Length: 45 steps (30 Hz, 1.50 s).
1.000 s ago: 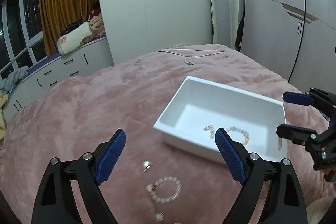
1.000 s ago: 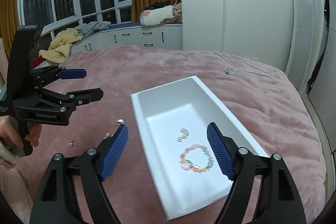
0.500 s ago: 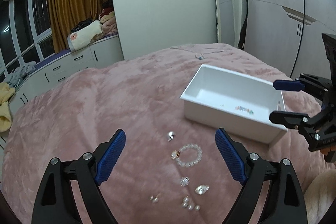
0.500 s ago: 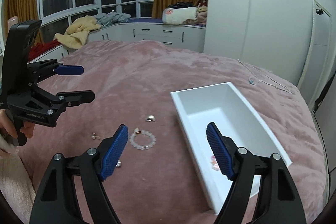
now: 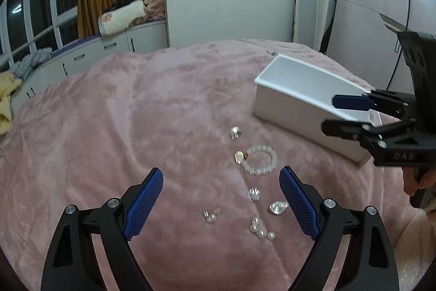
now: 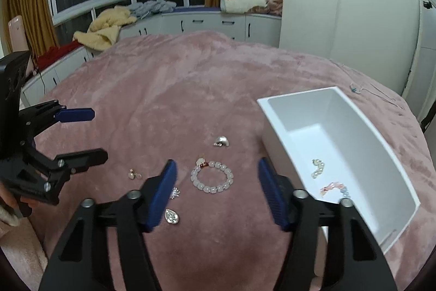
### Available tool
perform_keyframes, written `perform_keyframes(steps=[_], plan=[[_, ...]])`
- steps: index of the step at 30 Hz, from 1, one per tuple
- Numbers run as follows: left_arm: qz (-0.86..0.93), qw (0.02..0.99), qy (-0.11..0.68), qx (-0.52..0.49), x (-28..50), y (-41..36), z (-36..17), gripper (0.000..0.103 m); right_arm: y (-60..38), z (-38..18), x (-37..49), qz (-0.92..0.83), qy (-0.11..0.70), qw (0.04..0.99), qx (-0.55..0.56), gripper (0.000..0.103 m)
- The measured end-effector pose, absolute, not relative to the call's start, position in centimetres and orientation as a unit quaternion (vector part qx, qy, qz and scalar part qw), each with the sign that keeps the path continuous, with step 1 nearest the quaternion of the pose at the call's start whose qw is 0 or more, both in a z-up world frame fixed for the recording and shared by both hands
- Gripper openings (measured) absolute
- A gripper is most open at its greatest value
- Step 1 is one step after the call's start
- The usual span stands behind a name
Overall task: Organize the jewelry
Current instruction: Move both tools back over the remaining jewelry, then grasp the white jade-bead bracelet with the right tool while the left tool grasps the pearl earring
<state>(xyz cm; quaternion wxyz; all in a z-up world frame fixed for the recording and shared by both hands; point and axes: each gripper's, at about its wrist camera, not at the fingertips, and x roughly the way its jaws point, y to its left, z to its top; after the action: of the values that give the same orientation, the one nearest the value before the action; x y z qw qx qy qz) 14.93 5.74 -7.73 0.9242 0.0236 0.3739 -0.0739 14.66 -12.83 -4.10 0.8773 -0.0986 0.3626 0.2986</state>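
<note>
A white bead bracelet [image 5: 261, 160] [image 6: 212, 180] with a gold charm lies on the pink blanket. Around it lie a silver piece [image 5: 235, 132] [image 6: 221, 141], a star brooch [image 5: 254, 194] [image 6: 175, 192], a crystal drop [image 5: 278, 207] [image 6: 171, 216], small earrings [image 5: 211, 215] [image 6: 134, 175] and pearl studs [image 5: 261, 229]. The white box [image 5: 299, 111] [image 6: 381, 209] holds a pastel bracelet [image 6: 333, 188] and a pearl piece [image 6: 317, 168]. My left gripper [image 5: 220, 205] [image 6: 81, 134] is open above the small pieces. My right gripper [image 6: 218, 195] [image 5: 333, 113] is open around the white bracelet's spot, above it.
A thin chain necklace [image 6: 362, 89] lies on the bed beyond the box. White cabinets with blankets [image 6: 242, 0] and clothes run under the windows. A wardrobe and mirror [image 5: 305, 2] stand behind the bed.
Both grippers have swung left from above the box to above the loose jewelry. Both stay open and empty.
</note>
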Motion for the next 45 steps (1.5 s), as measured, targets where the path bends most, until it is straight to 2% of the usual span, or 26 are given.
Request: perform_keyframes(steps=[6, 13, 16, 18, 20, 25, 27, 33, 36, 38, 40, 45], plan=[[-0.083, 0.916, 0.391, 0.04, 15.4, 5.6, -11.0, 0.089, -11.8, -7.1, 16.3, 0.288, 0.392, 0.869, -0.091, 0.045], [-0.084, 0.905, 0.415, 0.04, 16.0, 6.2, -14.0, 0.08, -10.7, -10.8, 18.0, 0.276, 0.421, 0.859, -0.097, 0.045], [-0.082, 0.897, 0.43, 0.054, 16.2, 6.3, -15.6, 0.079, -10.5, -12.2, 19.1, 0.267, 0.432, 0.856, -0.093, 0.045], [-0.087, 0.891, 0.441, 0.061, 16.3, 6.3, -16.6, 0.074, -10.2, -13.1, 19.8, 0.264, 0.439, 0.854, -0.091, 0.045], [-0.081, 0.888, 0.449, 0.063, 16.5, 6.5, -17.2, 0.061, -9.9, -13.9, 20.3, 0.261, 0.445, 0.852, -0.09, 0.045], [-0.08, 0.887, 0.452, 0.056, 17.0, 6.8, -18.0, 0.059, -9.3, -15.6, 21.4, 0.253, 0.462, 0.846, -0.086, 0.036], [-0.078, 0.886, 0.453, 0.056, 17.1, 6.8, -18.1, 0.057, -9.3, -15.8, 21.4, 0.25, 0.464, 0.845, -0.085, 0.035], [-0.077, 0.886, 0.456, 0.041, 17.5, 6.9, -18.5, 0.048, -9.7, -16.1, 21.2, 0.26, 0.473, 0.838, -0.08, 0.021], [-0.073, 0.887, 0.454, 0.042, 17.5, 6.9, -18.5, 0.039, -9.7, -15.9, 21.1, 0.265, 0.478, 0.834, -0.075, 0.013], [-0.071, 0.888, 0.452, 0.043, 17.4, 7.0, -18.5, 0.03, -9.9, -15.7, 20.8, 0.268, 0.479, 0.833, -0.073, 0.012], [-0.069, 0.889, 0.452, 0.037, 17.4, 7.2, -18.4, 0.026, -10.2, -15.4, 20.4, 0.272, 0.478, 0.832, -0.069, 0.011], [-0.064, 0.89, 0.451, 0.017, 17.4, 7.7, -17.9, 0.024, -11.3, -13.4, 19.0, 0.278, 0.465, 0.838, -0.061, 0.011]])
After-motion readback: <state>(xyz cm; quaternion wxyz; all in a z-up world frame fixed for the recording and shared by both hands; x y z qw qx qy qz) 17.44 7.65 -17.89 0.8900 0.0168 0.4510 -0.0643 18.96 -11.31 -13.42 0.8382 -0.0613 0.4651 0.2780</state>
